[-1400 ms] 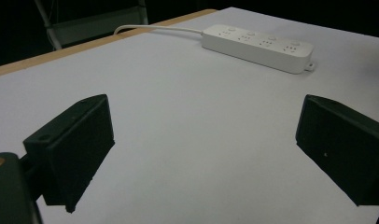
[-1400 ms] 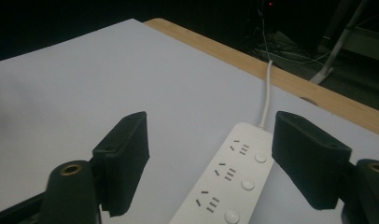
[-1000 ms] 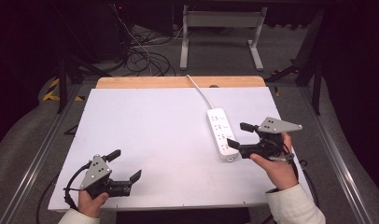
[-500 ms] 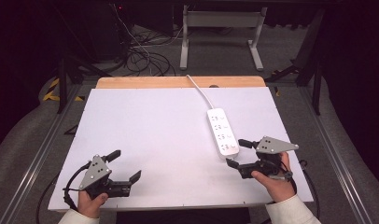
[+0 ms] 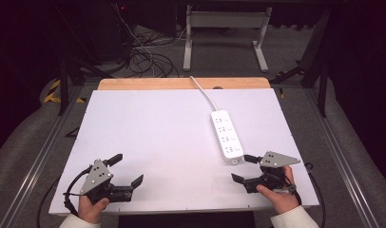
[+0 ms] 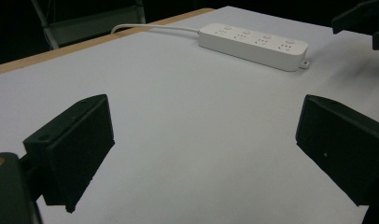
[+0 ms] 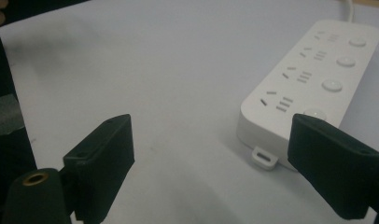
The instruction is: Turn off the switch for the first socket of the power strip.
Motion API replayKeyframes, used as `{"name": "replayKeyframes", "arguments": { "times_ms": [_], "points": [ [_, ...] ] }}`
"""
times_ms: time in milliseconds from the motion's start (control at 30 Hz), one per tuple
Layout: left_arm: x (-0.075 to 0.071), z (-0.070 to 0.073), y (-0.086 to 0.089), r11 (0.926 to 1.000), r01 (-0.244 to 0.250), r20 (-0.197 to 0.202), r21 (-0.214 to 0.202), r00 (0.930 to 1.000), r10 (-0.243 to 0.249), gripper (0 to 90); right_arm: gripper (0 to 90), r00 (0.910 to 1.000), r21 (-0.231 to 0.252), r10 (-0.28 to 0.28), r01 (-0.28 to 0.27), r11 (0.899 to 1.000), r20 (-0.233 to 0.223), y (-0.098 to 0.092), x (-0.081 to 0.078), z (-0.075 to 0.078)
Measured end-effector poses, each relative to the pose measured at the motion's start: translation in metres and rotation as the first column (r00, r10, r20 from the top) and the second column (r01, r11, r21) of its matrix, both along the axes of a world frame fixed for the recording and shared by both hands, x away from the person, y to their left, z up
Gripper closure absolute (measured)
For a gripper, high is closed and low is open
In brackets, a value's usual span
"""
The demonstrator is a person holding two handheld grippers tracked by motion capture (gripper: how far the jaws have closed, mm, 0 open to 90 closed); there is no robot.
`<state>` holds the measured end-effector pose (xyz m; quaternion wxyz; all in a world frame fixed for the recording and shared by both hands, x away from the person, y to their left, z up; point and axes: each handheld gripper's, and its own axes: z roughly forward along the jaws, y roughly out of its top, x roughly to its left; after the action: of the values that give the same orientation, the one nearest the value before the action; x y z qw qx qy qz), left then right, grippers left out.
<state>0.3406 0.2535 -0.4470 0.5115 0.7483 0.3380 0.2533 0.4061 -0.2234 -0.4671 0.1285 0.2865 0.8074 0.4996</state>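
A white power strip point(image 5: 226, 135) lies flat on the white table point(image 5: 153, 137), on its right half, running lengthwise away from the person, with its cable point(image 5: 204, 93) trailing off the far wooden edge point(image 5: 181, 83). The right gripper point(image 5: 242, 168) sits just beside the strip's near end, low over the table, with its jaws spread wide and nothing between them; in the right gripper view one jaw stands in front of the strip's near corner, close to the small mounting tab point(image 7: 264, 157), while the other is over bare table. That stance suggests the hand is lined up with the short end of the strip, perhaps to take or push it, though it is not touching it as far as the pictures show. The left gripper point(image 5: 126, 169) rests near the front left corner of the table, well apart from the strip, also spread and empty; it looks parked out of the way, leaving the work to the right hand. The strip's sockets and round buttons point(image 7: 332, 85) face up, free of plugs
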Motion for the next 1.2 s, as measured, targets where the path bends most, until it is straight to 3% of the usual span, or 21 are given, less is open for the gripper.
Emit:
{"name": "replayKeyframes", "arguments": {
  "times_ms": [167, 333, 533, 1200],
  "points": [
    [-0.002, -0.001, 0.001, 1.0, -0.001, -0.007, 0.0, 1.0, 0.001, 4.5, 14.3, 0.9993, -0.053, -0.005, 0.003, 0.999, -0.036, 0.001, -0.004, -0.014],
    [-0.001, -0.001, 0.002, 1.0, -0.002, -0.006, 0.002, 1.0, 0.002, 4.5, 14.3, 0.9995, -0.077, -0.016, 0.014, 0.997, -0.027, 0.002, -0.005, -0.017],
    [0.0, -0.001, 0.001, 1.0, -0.003, -0.002, 0.003, 1.0, 0.003, 4.5, 14.9, 0.999, -0.049, -0.029, 0.03, 0.998, 0.033, 0.0, -0.007, -0.01],
    [0.0, -0.001, 0.001, 1.0, -0.008, -0.002, 0.0, 1.0, 0.008, 4.5, 15.1, 0.9981, -0.038, -0.03, 0.032, 0.999, 0.054, -0.002, -0.008, -0.007]
  ]
}}
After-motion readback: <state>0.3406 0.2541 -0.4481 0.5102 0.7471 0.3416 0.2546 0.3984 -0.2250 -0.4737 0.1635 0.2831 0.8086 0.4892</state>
